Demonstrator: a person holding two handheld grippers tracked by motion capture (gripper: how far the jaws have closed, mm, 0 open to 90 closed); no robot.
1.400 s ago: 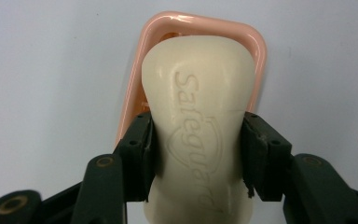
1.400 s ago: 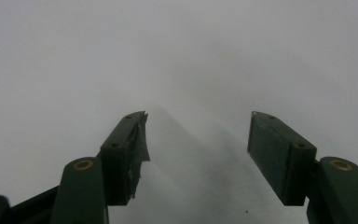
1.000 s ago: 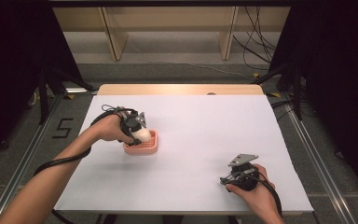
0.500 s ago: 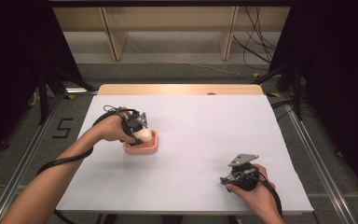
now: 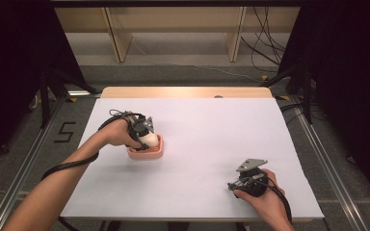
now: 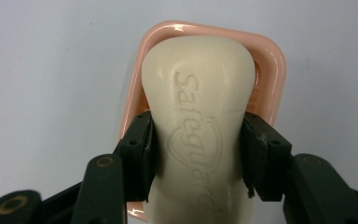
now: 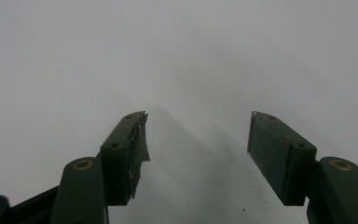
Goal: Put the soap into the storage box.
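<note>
A cream bar of soap (image 6: 198,121) with raised lettering is clamped between the jaws of my left gripper (image 6: 198,135), directly over a pink soap dish (image 6: 272,70). In the high view the soap (image 5: 149,139) and the pink dish (image 5: 149,152) lie left of the table's middle, with my left gripper (image 5: 144,129) on top of them. I cannot tell whether the soap touches the dish's floor. My right gripper (image 5: 236,185) rests near the front right of the table; it (image 7: 198,135) stands open over bare white surface with nothing between its fingers.
A white sheet (image 5: 212,139) covers the table, with a strip of bare wood (image 5: 188,92) at its far edge. Black cables trail from both grippers. Wooden shelving legs and loose cables stand on the floor beyond the table.
</note>
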